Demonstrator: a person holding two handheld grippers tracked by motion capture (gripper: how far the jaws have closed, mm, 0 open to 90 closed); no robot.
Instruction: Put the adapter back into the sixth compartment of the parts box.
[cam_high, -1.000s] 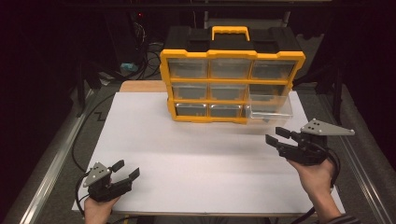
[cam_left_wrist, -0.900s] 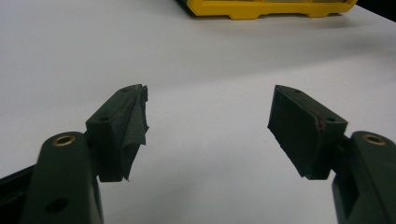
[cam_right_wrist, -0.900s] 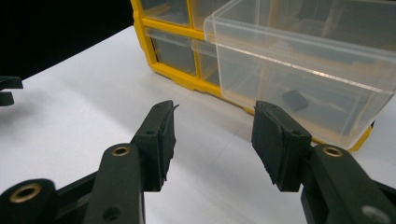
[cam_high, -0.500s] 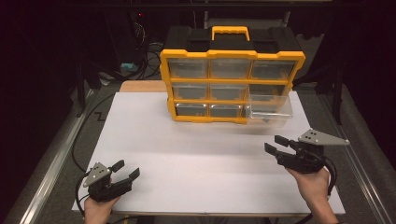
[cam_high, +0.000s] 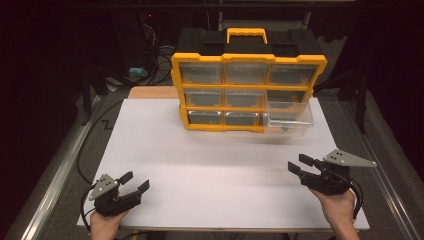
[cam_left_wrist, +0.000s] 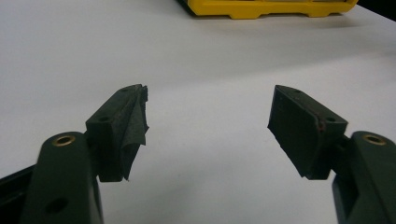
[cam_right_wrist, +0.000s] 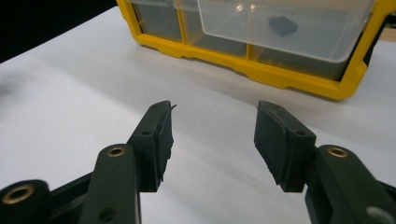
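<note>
Two grippers, one organiser, white table (cam_high: 210, 165).
Left gripper (cam_high: 135, 184): near corner, jaws spread, empty, where I had it a second ago. Organiser (cam_high: 247, 80): far centre, lower-right drawer (cam_high: 290, 117) pulled out, small dark part (cam_right_wrist: 282, 25) inside. Right gripper (cam_high: 299, 164): jaws spread, empty, now drawn back nearer me.

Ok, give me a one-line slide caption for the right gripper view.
Open right gripper above the white tabletop, facing a yellow drawer organiser whose pulled-out clear plastic drawer holds a small dark block.
</note>
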